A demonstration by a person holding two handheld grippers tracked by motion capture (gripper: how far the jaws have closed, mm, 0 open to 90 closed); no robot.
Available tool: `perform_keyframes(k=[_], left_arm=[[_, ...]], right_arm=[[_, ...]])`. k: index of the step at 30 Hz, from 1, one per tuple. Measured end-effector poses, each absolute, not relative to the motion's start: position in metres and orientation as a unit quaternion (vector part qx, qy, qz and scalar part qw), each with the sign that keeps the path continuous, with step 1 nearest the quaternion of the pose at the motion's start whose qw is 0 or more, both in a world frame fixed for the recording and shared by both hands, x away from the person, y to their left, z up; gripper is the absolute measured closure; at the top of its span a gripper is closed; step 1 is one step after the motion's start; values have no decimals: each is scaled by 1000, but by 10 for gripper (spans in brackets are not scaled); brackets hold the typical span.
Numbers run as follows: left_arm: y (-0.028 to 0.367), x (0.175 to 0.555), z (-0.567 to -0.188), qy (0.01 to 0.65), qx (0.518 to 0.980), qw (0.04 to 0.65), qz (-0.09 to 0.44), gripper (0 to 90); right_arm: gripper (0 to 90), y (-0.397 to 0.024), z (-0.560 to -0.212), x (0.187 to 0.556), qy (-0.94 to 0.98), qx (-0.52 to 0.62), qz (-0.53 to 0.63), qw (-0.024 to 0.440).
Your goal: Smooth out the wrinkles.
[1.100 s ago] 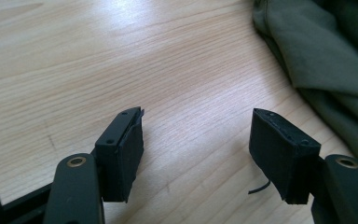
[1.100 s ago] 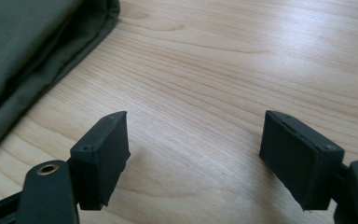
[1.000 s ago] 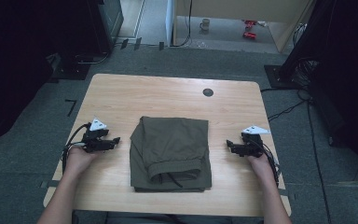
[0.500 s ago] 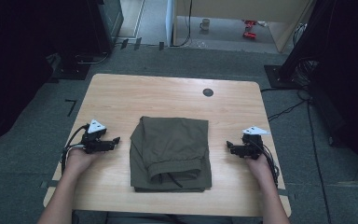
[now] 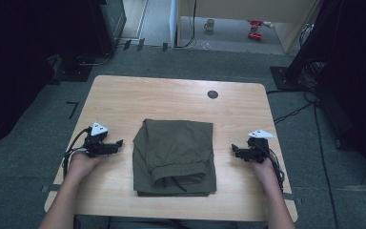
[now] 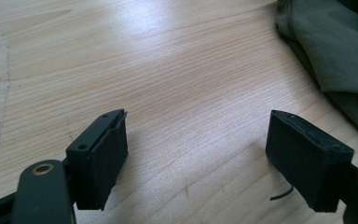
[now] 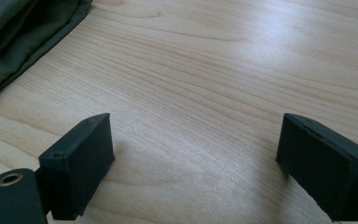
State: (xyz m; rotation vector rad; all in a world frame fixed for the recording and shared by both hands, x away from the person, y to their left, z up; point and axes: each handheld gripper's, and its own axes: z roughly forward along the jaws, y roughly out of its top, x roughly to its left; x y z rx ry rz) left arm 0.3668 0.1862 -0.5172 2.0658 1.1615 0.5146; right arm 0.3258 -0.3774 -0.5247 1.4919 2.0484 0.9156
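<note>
Folded olive trousers (image 5: 175,157) lying mid-tabletop (image 5: 181,95), nearer front edge, long axis running front to back. Flanked by left gripper (image 5: 119,143) and right gripper (image 5: 234,149), about equally near, both pointed inward. Left jaws just opening, right standing wide; nothing being held between either.

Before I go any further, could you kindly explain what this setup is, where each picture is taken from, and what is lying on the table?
A person sits at a wooden table and holds a hand tool with two black jaws in each hand. The high view looks down from above: the left gripper is at the left, the right gripper at the right. Between them lies a folded olive-green garment, seemingly trousers with a drawstring. A small dark round spot sits near the far edge. The other two pictures come from cameras riding on the grippers, looking along their jaws. Both grippers' jaws stand wide apart over bare wood and hold nothing; they have just been opening. The garment's edge shows in a corner of each.
</note>
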Motion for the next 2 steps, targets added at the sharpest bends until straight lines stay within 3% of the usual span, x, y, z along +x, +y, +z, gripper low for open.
perform_keyframes(k=[2], left_arm=[[186, 367, -517, 450, 797, 350, 200, 212]], right_arm=[[99, -377, -525, 325, 739, 543, 330, 223]])
